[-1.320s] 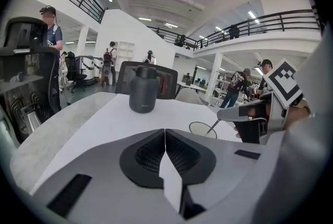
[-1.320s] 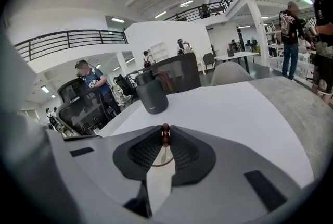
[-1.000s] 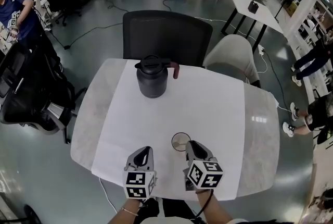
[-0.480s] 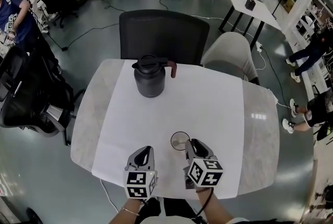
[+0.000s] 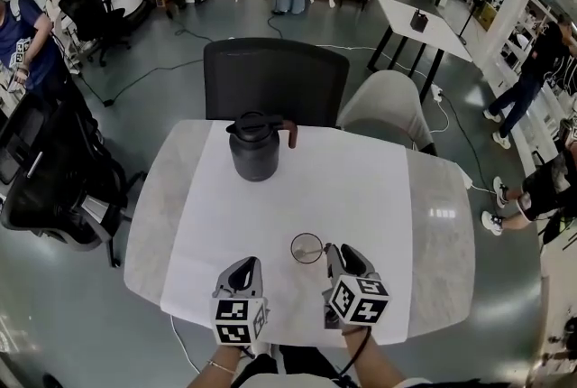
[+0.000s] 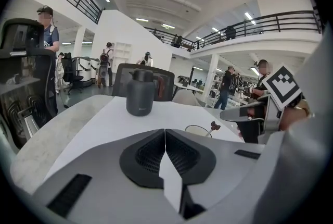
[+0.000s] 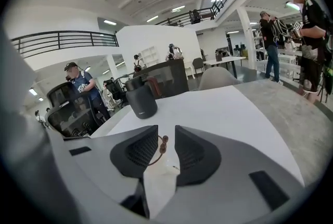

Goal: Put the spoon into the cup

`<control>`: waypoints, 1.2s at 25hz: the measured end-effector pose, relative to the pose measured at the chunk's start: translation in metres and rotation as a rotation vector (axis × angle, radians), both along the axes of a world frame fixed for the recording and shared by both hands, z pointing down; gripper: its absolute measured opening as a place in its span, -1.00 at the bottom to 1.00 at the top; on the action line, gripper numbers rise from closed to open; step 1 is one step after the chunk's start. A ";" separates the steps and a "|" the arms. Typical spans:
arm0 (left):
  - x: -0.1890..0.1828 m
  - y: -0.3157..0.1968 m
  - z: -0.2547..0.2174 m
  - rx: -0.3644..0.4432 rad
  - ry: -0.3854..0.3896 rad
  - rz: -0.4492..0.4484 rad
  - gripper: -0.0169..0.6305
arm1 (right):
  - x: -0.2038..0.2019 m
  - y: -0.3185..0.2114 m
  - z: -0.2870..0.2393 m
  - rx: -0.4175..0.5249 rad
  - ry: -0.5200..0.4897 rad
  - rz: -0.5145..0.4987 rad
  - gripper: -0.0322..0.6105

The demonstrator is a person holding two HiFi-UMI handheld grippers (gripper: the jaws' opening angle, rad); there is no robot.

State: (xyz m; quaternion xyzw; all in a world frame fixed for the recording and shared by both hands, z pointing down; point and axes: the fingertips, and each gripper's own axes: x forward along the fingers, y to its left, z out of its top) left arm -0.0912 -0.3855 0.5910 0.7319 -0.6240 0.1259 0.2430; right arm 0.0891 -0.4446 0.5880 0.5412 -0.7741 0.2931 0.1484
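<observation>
A clear glass cup (image 5: 306,248) stands on the white cloth (image 5: 361,197) near the table's front edge. A thin spoon (image 6: 213,125) leans inside it, its dark handle end sticking up over the rim. My right gripper (image 5: 335,253) sits just right of the cup. In the right gripper view its jaws (image 7: 166,132) are apart, with the spoon's handle end (image 7: 163,141) in the gap, touching neither pad. My left gripper (image 5: 245,265) rests left of the cup with its jaws (image 6: 165,132) pressed together on nothing.
A dark jug (image 5: 253,150) with a brown handle stands at the far side of the cloth. Behind the round marble table (image 5: 446,233) are a black chair (image 5: 275,79) and a grey chair (image 5: 383,111). People and equipment fill the hall around.
The head view has shifted a little, so the table sits lower in frame. Both grippers, the cup and the spoon keep nearly the same places.
</observation>
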 end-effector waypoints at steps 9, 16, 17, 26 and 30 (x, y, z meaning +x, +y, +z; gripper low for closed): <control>0.009 -0.022 -0.047 0.132 0.012 0.038 -0.88 | 0.052 0.002 -0.050 0.127 0.032 0.133 -0.65; 0.024 -0.033 -0.087 0.229 0.014 0.087 -0.88 | 0.087 0.020 -0.091 0.225 0.045 0.217 -0.75; 0.027 -0.033 -0.093 0.239 0.012 0.095 -0.88 | 0.091 0.023 -0.096 0.239 0.048 0.223 -0.77; 0.032 -0.028 -0.104 0.270 0.008 0.120 -0.88 | 0.094 0.039 -0.123 0.326 0.085 0.230 -0.80; 0.034 -0.024 -0.104 0.268 0.006 0.116 -0.88 | 0.097 0.042 -0.121 0.317 0.090 0.232 -0.80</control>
